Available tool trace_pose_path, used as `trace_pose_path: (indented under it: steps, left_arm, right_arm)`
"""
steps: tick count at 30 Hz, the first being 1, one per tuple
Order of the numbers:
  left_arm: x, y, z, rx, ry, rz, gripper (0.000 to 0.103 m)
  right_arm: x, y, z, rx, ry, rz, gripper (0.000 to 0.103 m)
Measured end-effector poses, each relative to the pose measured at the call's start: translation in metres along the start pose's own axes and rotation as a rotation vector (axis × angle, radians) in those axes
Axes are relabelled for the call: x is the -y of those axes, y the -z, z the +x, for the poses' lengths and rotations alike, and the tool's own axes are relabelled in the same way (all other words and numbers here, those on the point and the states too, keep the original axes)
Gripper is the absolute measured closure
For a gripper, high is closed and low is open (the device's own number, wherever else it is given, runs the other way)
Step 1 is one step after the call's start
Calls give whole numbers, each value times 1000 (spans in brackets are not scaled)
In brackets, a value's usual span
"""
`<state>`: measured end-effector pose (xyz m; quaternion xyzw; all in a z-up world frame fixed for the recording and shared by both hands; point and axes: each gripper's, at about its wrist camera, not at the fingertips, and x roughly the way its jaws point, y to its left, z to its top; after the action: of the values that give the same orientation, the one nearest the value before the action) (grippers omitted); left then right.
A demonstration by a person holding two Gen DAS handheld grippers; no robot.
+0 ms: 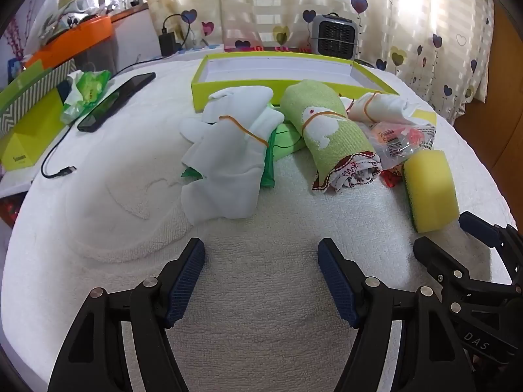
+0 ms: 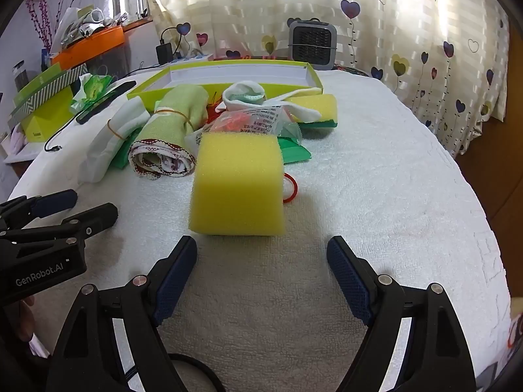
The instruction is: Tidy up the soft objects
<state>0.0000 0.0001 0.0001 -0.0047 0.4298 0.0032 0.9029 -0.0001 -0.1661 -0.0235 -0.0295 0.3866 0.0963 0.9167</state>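
A heap of soft things lies on the white towel-covered table. It holds a white cloth bundle (image 1: 228,150) and a green rolled towel (image 1: 327,130), each with a rubber band round it. A small white roll (image 1: 379,107) and a plastic packet (image 1: 398,140) lie there too. A yellow sponge (image 2: 237,186) stands just beyond my right gripper (image 2: 261,248), which is open and apart from it. My left gripper (image 1: 261,251) is open over bare towel, short of the white bundle. A second sponge (image 2: 317,104) lies behind the heap. The lime-green box (image 1: 235,85) stands open at the back.
A phone (image 1: 117,101) and a loose cable (image 1: 55,163) lie at the left, beside green boxes (image 1: 29,130). A small grey heater (image 1: 336,34) stands behind the box by the curtain. A red ring (image 2: 291,189) lies beside the near sponge. The right gripper (image 1: 444,235) shows at the left view's right edge.
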Motion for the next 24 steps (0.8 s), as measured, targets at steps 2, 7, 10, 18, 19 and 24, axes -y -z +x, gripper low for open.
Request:
trace_pose_path:
  steps: [2,7,10,18,19,24]
  left_arm:
    - [0,0,0,0,-1,0,32]
    - [0,0,0,2,-1,-1,31]
    - [-3,0,1,5,-2,-2,31]
    - [-3,-1,2,7,-3,-4,31]
    - [-4,-2,2,7,-3,-5,31]
    - [-7,-2,2,7,-4,-3,31]
  right_arm:
    - [0,0,0,0,0,0,21]
    - [0,0,0,0,0,0,21]
    - [0,0,0,0,0,0,21]
    - [0,0,0,1,0,0,21]
    - [0,0,0,1,-1,0,21]
    - [0,0,0,1,-1,0,21]
